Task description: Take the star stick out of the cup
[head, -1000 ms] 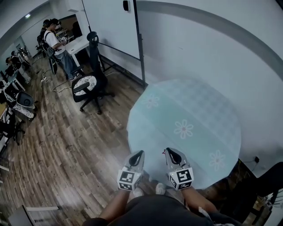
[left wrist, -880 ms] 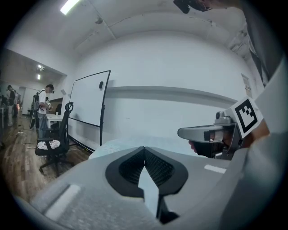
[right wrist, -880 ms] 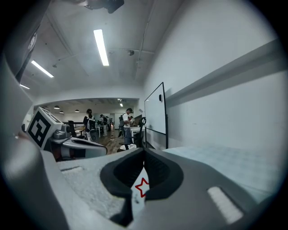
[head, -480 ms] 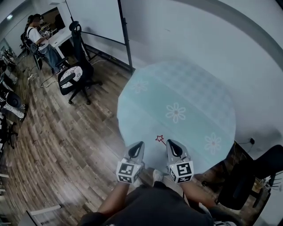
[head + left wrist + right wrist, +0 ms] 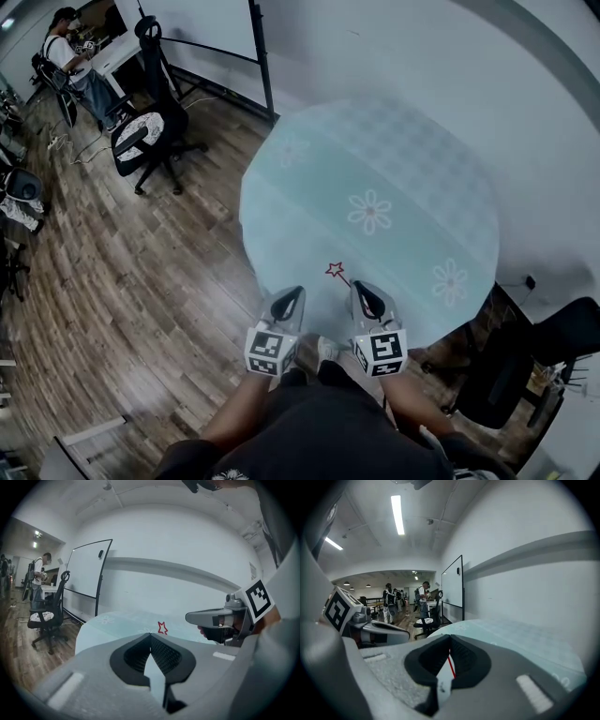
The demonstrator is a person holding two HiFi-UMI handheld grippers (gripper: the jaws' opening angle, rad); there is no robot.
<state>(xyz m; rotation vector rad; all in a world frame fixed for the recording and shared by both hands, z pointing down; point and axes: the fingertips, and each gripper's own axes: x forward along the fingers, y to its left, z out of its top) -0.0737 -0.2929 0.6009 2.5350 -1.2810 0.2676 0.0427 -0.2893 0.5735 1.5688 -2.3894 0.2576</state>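
The star stick has a small red outline star on a thin red stick. It hangs over the near edge of the round pale-blue table, slanting back to my right gripper. That gripper is shut on the stick, which shows as a red line between its pads. In the left gripper view the star stands just beyond my left gripper, beside the right gripper. My left gripper is shut with nothing in it, just left of the right one. No cup shows in any view.
The tablecloth bears white flower prints. A black office chair stands on the wood floor at the left, with a whiteboard stand behind it. A dark chair sits at the right. People stand far off at the upper left.
The red star has come into view ahead of the right gripper's tip. Both grippers stay side by side at the table's near edge while the head view has shifted.
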